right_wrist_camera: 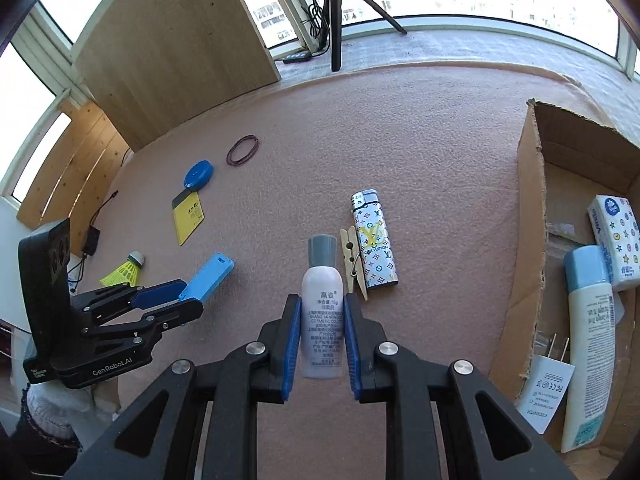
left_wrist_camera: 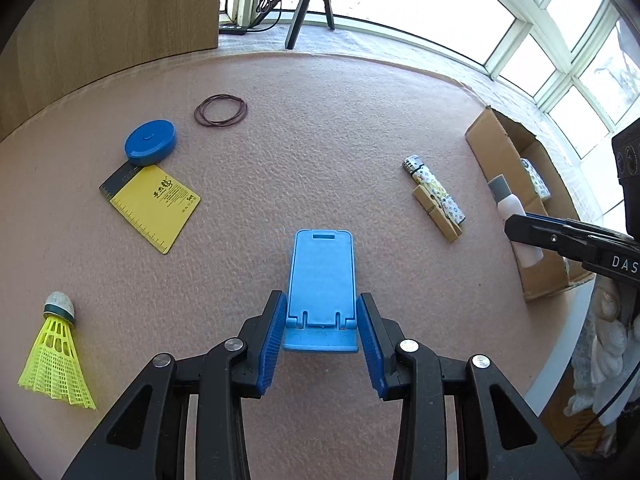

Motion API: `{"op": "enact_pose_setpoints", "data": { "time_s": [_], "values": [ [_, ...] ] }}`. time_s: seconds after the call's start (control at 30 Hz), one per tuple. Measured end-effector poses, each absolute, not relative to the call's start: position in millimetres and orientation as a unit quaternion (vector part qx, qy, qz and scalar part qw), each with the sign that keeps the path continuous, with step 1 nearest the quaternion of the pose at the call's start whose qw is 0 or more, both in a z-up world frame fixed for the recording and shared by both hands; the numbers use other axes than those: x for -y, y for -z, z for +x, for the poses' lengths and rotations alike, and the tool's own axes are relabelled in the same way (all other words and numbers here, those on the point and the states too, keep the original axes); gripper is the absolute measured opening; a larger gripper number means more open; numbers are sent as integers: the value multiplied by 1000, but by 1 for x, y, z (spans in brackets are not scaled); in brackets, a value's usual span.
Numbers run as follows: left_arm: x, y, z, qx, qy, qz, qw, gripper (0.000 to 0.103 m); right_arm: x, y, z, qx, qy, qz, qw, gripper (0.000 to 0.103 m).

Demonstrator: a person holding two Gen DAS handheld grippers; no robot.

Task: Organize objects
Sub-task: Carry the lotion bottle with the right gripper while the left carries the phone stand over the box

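Observation:
My left gripper (left_wrist_camera: 322, 309) is shut on a light blue phone stand (left_wrist_camera: 322, 276), its blue pads pressing the stand's base from both sides just above the pink mat. The right wrist view shows that left gripper (right_wrist_camera: 176, 300) from the side, the stand (right_wrist_camera: 212, 276) sticking out past its tips. My right gripper (right_wrist_camera: 322, 308) is shut on a small white bottle with a grey cap (right_wrist_camera: 323, 292), cap pointing away. In the left wrist view the right gripper (left_wrist_camera: 520, 226) holds the bottle (left_wrist_camera: 507, 200) near the cardboard box (left_wrist_camera: 480, 136).
On the pink mat (left_wrist_camera: 320, 140) lie a patterned lighter (right_wrist_camera: 374, 240), a wooden clothespin (right_wrist_camera: 352, 260), rubber bands (left_wrist_camera: 221, 110), a blue round case (left_wrist_camera: 150, 142), a yellow ruler card (left_wrist_camera: 156, 206) and a yellow shuttlecock (left_wrist_camera: 56, 360). The open box (right_wrist_camera: 532, 200) holds a tissue pack, a tube and a charger.

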State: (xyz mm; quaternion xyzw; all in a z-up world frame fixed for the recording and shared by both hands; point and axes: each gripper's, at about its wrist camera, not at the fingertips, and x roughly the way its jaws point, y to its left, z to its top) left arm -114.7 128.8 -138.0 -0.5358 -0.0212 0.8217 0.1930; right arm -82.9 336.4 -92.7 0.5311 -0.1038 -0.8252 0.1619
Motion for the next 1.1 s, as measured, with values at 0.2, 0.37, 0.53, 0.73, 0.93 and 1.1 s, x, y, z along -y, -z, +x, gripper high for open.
{"op": "enact_pose_setpoints", "data": {
  "time_s": [0.2, 0.37, 0.53, 0.73, 0.93, 1.1],
  "values": [
    [-151, 119, -119, 24, -827, -519, 217, 39, -387, 68, -64, 131, 845, 504, 121, 19],
    [-185, 99, -120, 14, -828, -500, 252, 39, -428, 56, -51, 142, 858, 487, 83, 19],
    [-230, 81, -119, -2, -824, -483, 296, 39, -463, 53, -40, 152, 864, 477, 50, 19],
    [-293, 66, -111, -30, -812, -466, 349, 39, -495, 53, -29, 162, 867, 472, 18, 19],
    [-349, 64, -99, -54, -798, -459, 386, 39, -517, 58, -21, 170, 864, 474, 2, 19],
    [-377, 68, -91, -72, -791, -458, 399, 39, -525, 63, -18, 177, 861, 476, -2, 19]
  ]
}}
